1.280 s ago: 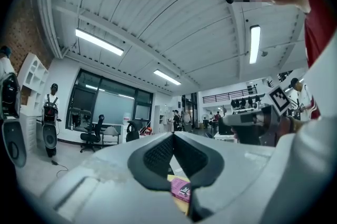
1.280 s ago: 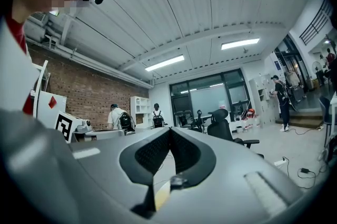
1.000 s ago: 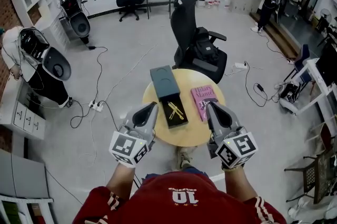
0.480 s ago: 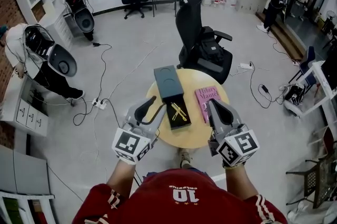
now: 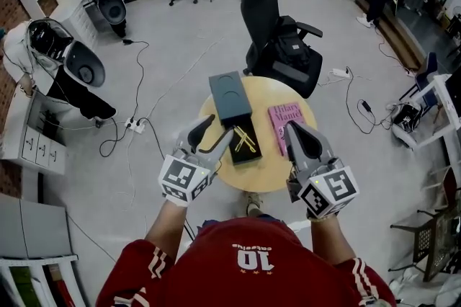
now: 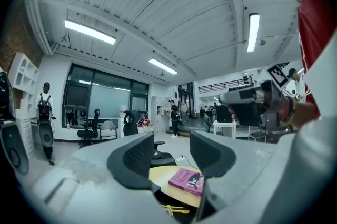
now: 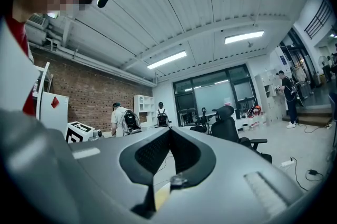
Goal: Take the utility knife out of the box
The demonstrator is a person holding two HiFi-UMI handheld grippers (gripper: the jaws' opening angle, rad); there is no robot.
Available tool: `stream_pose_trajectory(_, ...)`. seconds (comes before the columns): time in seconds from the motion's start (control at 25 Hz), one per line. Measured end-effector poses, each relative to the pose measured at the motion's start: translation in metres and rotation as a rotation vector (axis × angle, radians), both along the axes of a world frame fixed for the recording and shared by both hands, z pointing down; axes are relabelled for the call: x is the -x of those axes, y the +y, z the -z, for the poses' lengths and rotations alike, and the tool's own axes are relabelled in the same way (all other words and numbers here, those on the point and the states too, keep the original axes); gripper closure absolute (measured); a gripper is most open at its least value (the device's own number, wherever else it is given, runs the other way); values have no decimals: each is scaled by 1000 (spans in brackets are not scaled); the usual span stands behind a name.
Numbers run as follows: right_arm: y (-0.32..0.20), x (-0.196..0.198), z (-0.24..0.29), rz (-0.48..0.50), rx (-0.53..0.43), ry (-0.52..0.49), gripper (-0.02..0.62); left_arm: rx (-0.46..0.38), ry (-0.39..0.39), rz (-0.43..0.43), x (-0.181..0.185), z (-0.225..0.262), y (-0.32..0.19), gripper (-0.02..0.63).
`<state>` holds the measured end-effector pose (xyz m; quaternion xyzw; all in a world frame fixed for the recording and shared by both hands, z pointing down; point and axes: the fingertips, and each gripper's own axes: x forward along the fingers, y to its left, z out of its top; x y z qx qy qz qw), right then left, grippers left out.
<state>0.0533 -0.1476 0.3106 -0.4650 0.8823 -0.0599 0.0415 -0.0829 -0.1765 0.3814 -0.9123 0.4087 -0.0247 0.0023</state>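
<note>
One landmark: the round table (image 5: 268,172), pale wood, directly in front of the person.
Left gripper (image 5: 214,131): over the table's near left edge, just beside the box. Its jaws are opening and stand wide apart, with nothing pressed between the pads.
Left gripper's own view: across the gap between the jaws (image 6: 171,157) lie the table top, the pink book (image 6: 190,181) and, lower down, a strip of the yellow utility knife (image 6: 175,211).
Right gripper (image 5: 294,131): over the table's near right part, beside the near end of the book. Its own view shows the two jaws (image 7: 169,152) closed flat against each other and holding nothing.
Utility knife (image 5: 245,141): yellow, lying inside the box near the table's middle. Neither gripper touches it. It reads as two crossed yellow bars, though it is too small to make out more.
Box (image 5: 241,154): black, open-topped, running from the table's middle toward its near left edge.
Grey slab (image 5: 230,98): probably the box's lid, at the table's far left edge, touching the box's far end.
Pink book (image 5: 283,127): flat on the table's right half, apart from the box.
Office chair (image 5: 277,46): black, just beyond the table's far side.
</note>
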Motion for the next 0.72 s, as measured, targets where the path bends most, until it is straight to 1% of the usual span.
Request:
stream_pose_trajectory(0.16, -14, -5, -8, -2, 13, 4, 606, 40, -25, -3, -9, -27, -19, 397)
stream_pose_trajectory(0.36, -35, -10, -17, 5, 33, 6, 606, 107, -56, -35, -25, -66, -43, 397)
stream_pose_trajectory(0.56, -51, -20, -27, -2, 64, 0, 606, 224, -118, -61, -40, -124, -59, 396)
stream_pose_trajectory(0.72, -63, -29, -32, -6, 85, -1, 606, 306, -201, -67, -49, -170, -69, 396)
